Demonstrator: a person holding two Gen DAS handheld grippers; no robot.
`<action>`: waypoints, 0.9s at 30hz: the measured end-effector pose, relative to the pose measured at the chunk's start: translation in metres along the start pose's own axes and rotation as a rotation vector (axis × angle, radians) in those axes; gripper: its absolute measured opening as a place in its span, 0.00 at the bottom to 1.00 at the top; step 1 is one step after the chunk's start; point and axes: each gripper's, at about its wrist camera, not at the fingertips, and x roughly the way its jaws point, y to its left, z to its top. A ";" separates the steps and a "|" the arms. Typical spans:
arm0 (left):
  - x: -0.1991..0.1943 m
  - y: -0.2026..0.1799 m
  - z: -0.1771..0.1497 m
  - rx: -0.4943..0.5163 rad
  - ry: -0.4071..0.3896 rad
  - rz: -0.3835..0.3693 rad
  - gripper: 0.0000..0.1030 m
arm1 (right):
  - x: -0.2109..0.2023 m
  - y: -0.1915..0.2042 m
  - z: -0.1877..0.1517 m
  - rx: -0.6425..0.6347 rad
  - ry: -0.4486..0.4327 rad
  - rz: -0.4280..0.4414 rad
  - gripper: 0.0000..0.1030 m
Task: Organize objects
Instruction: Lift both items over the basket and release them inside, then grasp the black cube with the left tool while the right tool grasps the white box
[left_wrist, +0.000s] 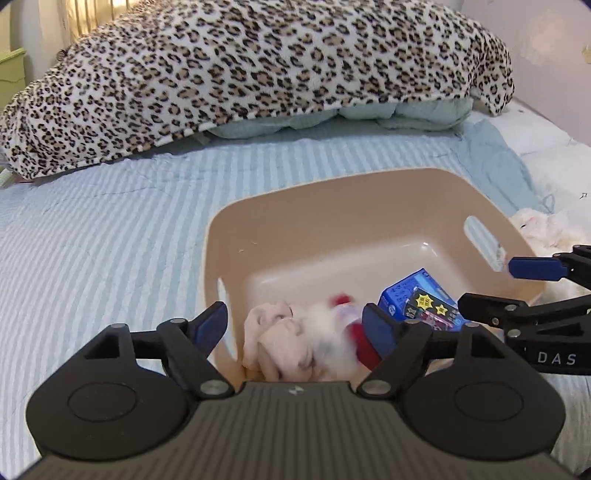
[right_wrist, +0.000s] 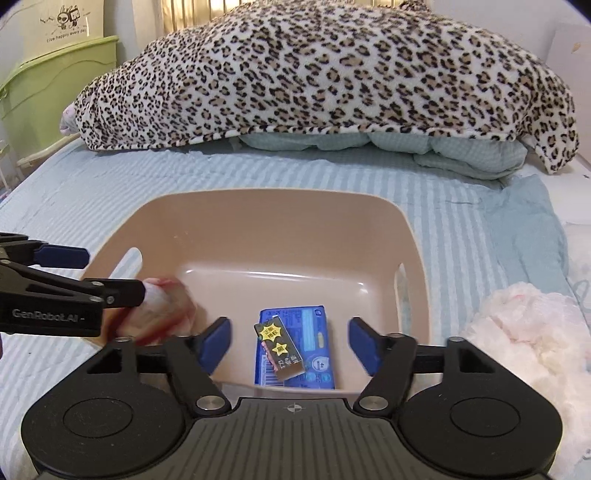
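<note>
We read "DAS" on the right gripper (left_wrist: 532, 291) body and "GenRobot.AI" on the left gripper (right_wrist: 110, 273) body. The beige panel (right_wrist: 62, 27) above the green bin (right_wrist: 55, 85) read "live happy every day". Print on the blue box (right_wrist: 314, 332) and its dark star-stickered pack (right_wrist: 279, 349) was too small to read.

Your tub (right_wrist: 280, 221) is open on top: its far half, mid-frame in the right wrist view, has bare floor. Lower centre, a blue box (right_wrist: 295, 350) with a small pack (right_wrist: 279, 350) on it fills the near floor. Lower left, a blurred plush (right_wrist: 166, 306) and the left gripper (right_wrist: 110, 273) crowd that wall. Fluffy toy (right_wrist: 524, 332) lies outside, lower right. Leopard blanket (right_wrist: 332, 74) blocks the frame's top.
</note>
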 end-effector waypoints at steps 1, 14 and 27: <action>-0.006 0.001 -0.002 0.000 -0.005 -0.005 0.83 | -0.004 0.000 0.001 0.000 -0.008 -0.001 0.76; -0.071 0.027 -0.036 0.000 -0.034 -0.002 0.89 | -0.057 0.019 -0.032 -0.050 -0.042 -0.016 0.95; -0.030 0.030 -0.093 0.046 0.118 -0.013 0.94 | -0.022 0.023 -0.083 -0.017 0.094 -0.001 0.96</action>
